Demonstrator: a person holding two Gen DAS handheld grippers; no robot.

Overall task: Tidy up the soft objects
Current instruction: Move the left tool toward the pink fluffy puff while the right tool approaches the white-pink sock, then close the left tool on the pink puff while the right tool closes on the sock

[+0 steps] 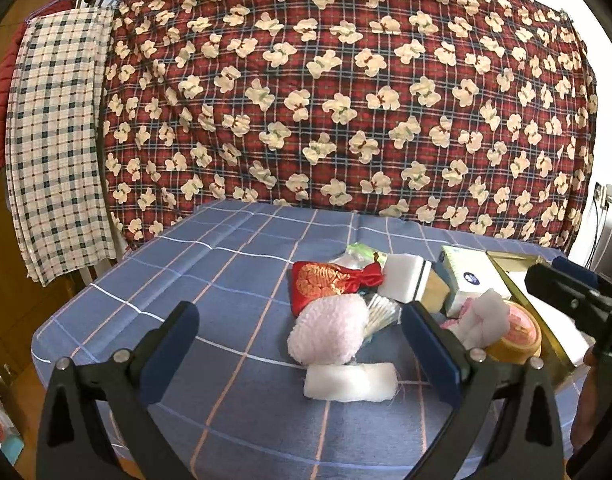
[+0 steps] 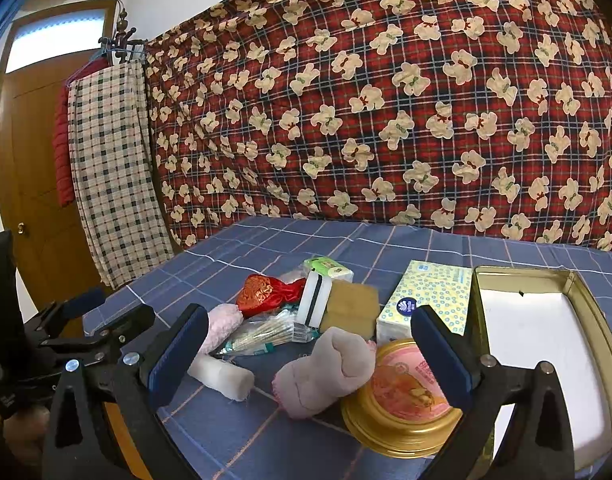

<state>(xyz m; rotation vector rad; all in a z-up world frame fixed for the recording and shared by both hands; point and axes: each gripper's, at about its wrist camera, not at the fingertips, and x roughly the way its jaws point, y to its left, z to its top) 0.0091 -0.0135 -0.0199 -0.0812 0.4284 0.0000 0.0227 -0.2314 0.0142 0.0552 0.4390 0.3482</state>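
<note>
Both grippers hover with jaws spread wide and empty above a blue checked tablecloth [image 1: 234, 248]. Between the left gripper [image 1: 302, 330] fingers lie a fluffy pink puff [image 1: 328, 334] and, nearer, a white gauze roll [image 1: 351, 381]. Ahead of the right gripper [image 2: 310, 344], a knotted pale pink cloth [image 2: 330, 368] leans against a round gold tin [image 2: 402, 404]. A red embroidered pouch [image 2: 266, 294], a tissue pack [image 2: 430, 300] and an open gold box [image 2: 586, 320] lie beyond.

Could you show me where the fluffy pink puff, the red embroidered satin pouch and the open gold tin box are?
Fluffy pink puff [image 1: 328, 328]: left wrist view, middle of its fuzzy top.
Red embroidered satin pouch [image 1: 322, 282]: left wrist view, gold embroidery.
Open gold tin box [image 2: 476, 320]: right wrist view, left wall.
</note>
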